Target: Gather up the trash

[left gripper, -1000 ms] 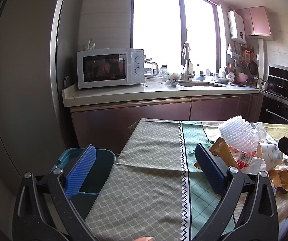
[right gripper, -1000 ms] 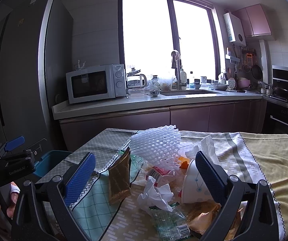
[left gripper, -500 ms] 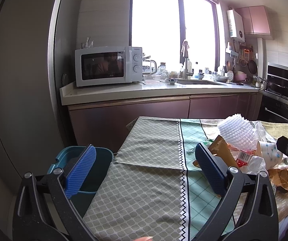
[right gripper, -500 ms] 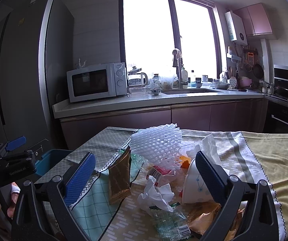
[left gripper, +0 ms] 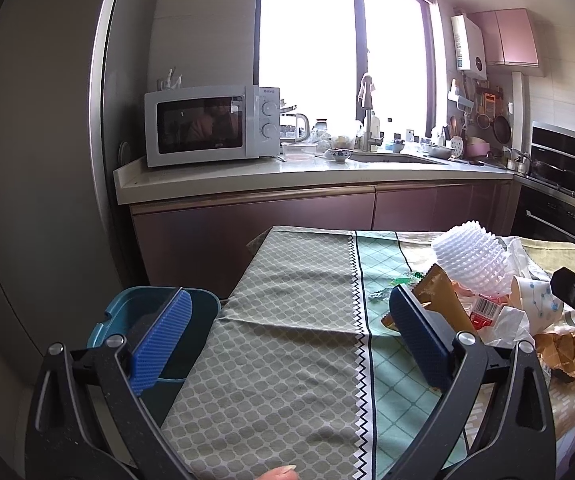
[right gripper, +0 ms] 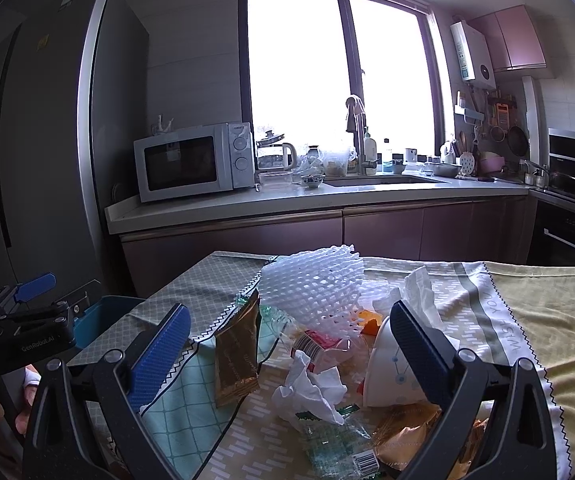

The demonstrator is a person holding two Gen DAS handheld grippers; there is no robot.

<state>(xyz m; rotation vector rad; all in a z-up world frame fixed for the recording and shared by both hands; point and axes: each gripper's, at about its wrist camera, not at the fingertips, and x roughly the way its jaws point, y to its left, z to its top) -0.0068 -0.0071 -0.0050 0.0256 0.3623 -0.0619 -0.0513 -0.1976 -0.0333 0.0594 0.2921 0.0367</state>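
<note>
Clothed table (left gripper: 287, 320), foam net (right gripper: 311, 284), wrappers (right gripper: 235, 352), paper cup (right gripper: 387, 368)

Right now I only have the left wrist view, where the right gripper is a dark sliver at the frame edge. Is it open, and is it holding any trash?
Observer: The right wrist view shows the right gripper open and empty, its jaws wide apart above the trash pile.
Reviewer: Is anything in that pile hidden from me?
Observer: Yes. A clear plastic wrapper with a barcode lies at the near edge, just in front of a crumpled white tissue.
Reviewer: What is to the right of the pile?
Observer: A grey-green stripe with white lettering runs across the tablecloth there.
</note>
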